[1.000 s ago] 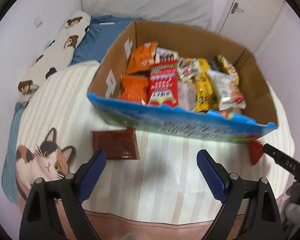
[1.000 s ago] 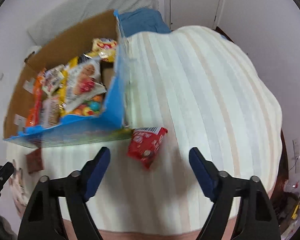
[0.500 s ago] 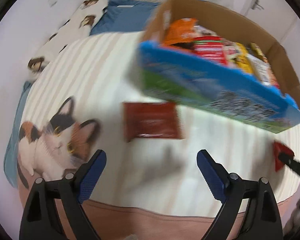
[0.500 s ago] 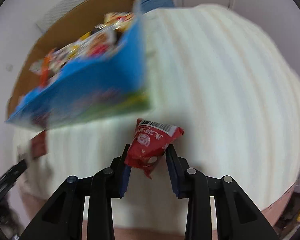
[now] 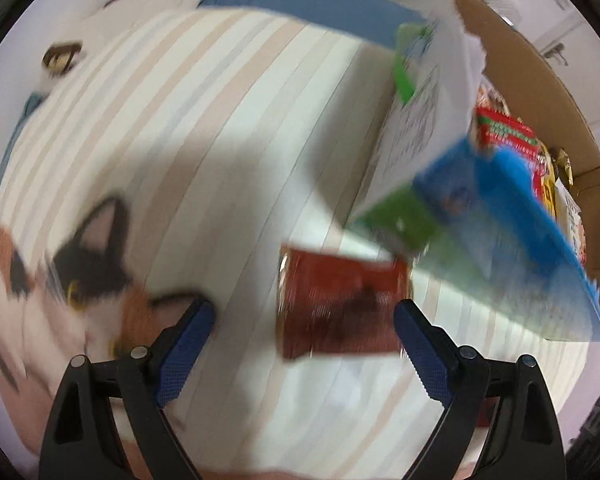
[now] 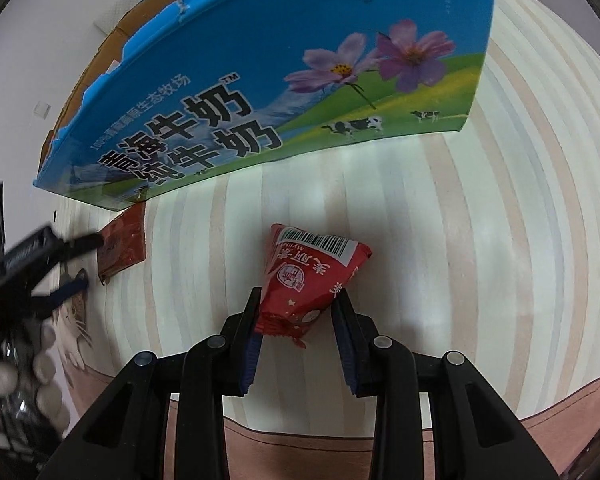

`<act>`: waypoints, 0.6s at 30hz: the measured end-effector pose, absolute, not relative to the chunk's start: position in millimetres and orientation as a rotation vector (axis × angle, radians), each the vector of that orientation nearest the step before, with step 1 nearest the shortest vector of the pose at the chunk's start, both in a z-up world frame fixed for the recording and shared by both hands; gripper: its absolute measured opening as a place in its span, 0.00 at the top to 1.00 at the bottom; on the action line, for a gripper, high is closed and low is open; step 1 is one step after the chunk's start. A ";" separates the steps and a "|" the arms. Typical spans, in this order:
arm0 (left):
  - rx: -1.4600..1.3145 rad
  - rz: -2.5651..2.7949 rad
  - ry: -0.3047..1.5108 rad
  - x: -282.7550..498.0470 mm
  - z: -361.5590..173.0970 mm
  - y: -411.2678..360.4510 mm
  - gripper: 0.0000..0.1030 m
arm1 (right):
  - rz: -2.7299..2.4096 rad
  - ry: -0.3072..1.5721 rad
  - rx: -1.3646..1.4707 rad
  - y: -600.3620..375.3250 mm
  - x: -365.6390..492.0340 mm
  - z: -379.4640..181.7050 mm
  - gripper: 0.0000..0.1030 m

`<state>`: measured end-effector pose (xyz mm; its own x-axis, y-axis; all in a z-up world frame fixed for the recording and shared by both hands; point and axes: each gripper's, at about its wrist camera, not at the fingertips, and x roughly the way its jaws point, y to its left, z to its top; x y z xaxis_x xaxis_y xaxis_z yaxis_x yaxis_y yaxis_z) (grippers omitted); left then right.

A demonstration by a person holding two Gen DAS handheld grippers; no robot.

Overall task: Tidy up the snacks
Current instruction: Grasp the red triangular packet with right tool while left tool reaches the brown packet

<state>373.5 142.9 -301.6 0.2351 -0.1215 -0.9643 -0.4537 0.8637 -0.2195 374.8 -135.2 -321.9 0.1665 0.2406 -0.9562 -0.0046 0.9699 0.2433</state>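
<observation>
Where cows graze, "牛奶" box [image 6: 284, 92]

red snack pack [image 6: 312, 280] with barcode, pinched at its bottom end, dark red flat packet [image 5: 340, 308] lying on the striped bed by the blue milk box [image 6: 268, 92] stuffed with snacks

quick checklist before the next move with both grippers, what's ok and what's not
1. Right gripper shut on the red snack packet: ok.
2. Packet lifted off the striped blanket: cannot tell.
3. Left gripper open: ok.
4. Dark red packet between the left gripper's pads, ready to close: not ok, it lies just ahead of the tips, nearer the right pad.
5. Snack box open at the top to take more: ok, seen in the left wrist view.
6. Left view sharp enough to judge contact: not ok, blurred.
</observation>
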 end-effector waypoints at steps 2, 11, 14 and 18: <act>-0.535 0.153 1.298 376.5 -298.4 137.4 0.12 | 0.174 1.397 0.193 -134.3 374.2 -321.1 0.65; -0.213 -0.097 1.354 354.5 -279.8 77.4 0.12 | 0.168 1.417 0.209 -158.0 368.5 -315.7 0.65; -0.030 -0.094 1.310 363.0 -267.2 74.2 0.12 | 0.172 1.423 0.220 -163.2 366.5 -315.0 0.65; 0.171 -0.165 1.327 388.3 -265.7 62.0 0.10 | 0.172 1.430 0.224 -157.4 372.2 -315.0 0.65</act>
